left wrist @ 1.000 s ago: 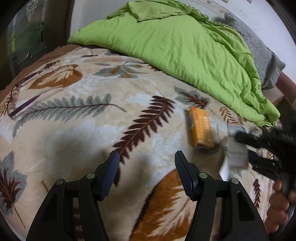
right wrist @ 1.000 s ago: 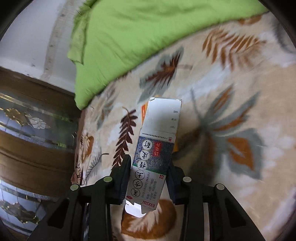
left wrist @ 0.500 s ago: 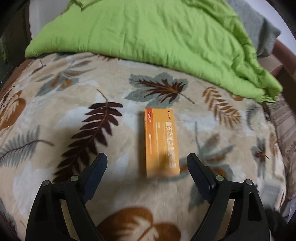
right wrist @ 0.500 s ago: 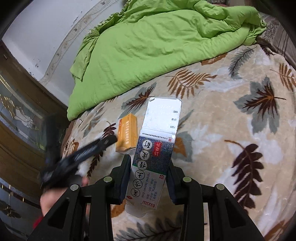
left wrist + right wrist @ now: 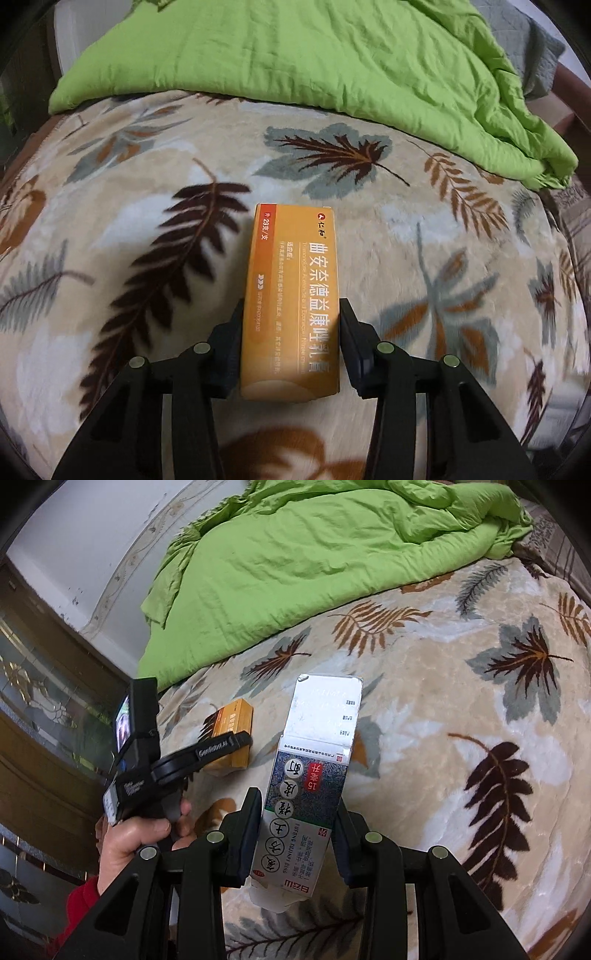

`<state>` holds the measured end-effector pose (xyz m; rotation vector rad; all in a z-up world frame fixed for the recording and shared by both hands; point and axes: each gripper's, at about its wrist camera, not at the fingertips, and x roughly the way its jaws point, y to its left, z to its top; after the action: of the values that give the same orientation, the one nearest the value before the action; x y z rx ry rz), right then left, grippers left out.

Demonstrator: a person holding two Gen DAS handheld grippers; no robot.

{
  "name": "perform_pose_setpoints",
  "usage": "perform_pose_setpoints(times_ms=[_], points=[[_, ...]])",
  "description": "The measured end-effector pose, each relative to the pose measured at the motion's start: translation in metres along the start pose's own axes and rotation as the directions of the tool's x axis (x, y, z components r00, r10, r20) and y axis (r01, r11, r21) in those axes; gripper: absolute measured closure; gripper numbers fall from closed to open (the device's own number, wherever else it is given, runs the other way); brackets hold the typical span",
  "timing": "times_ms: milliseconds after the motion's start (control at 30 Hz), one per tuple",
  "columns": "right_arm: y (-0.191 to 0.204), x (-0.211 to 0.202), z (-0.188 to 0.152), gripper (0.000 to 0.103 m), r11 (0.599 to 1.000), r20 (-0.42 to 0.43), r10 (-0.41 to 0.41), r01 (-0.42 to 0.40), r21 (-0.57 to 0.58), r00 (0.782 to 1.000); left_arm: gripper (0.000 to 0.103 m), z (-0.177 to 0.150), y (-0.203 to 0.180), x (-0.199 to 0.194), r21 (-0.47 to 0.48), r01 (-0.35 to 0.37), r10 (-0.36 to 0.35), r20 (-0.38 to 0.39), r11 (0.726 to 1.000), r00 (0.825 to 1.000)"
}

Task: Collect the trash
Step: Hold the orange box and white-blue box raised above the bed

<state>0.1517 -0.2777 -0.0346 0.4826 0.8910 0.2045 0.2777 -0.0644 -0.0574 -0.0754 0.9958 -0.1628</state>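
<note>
An orange medicine box (image 5: 291, 295) lies flat on the leaf-patterned blanket (image 5: 443, 258). My left gripper (image 5: 291, 332) straddles its near half; the jaws are closing, and both pads touch the box's long sides. From the right wrist view the same orange box (image 5: 236, 720) shows at the left, with a hand (image 5: 136, 834) holding the left tool. My right gripper (image 5: 299, 830) is shut on a grey and white medicine carton (image 5: 314, 760) with its top flap open, held above the blanket.
A rumpled green quilt (image 5: 332, 55) covers the far part of the bed, with a grey cover (image 5: 535, 44) behind it at the right. A dark wooden door with patterned glass (image 5: 37, 701) stands at the bed's left side.
My left gripper swung over to the orange box, spread wide around it, then closed onto its sides. The right gripper shifted and rolled, still holding its carton.
</note>
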Motion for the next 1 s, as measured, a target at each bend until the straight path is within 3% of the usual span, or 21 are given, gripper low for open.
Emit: perform_pose_setpoints(times_ms=[267, 467, 600, 733, 1000], points=[[0.034, -0.023, -0.028, 0.065, 0.987, 0.058, -0.047, 0.055, -0.148, 0.997, 0.059, -0.059, 0.01, -0.074, 0.049, 0.004, -0.009, 0.104, 0.999, 0.995], [0.041, -0.038, -0.05, 0.065, 0.979, 0.065, -0.052, 0.064, -0.193, 0.997, 0.059, -0.111, 0.021, -0.136, 0.067, 0.032, -0.043, 0.175, 0.997, 0.984], [0.042, -0.044, -0.067, 0.065, 0.975, 0.066, -0.05, 0.063, -0.215, 0.997, 0.059, -0.144, 0.022, -0.165, 0.084, 0.002, -0.022, 0.235, 0.996, 0.972], [0.035, -0.047, -0.079, 0.065, 0.979, 0.072, -0.029, 0.043, -0.201, 0.997, 0.059, -0.163, 0.023, -0.177, 0.071, -0.023, 0.002, 0.276, 0.997, 0.961], [0.037, -0.049, -0.082, 0.065, 0.976, 0.095, -0.017, 0.037, -0.213, 0.995, 0.059, -0.169, 0.024, -0.174, 0.063, -0.078, 0.054, 0.324, 0.995, 0.945]])
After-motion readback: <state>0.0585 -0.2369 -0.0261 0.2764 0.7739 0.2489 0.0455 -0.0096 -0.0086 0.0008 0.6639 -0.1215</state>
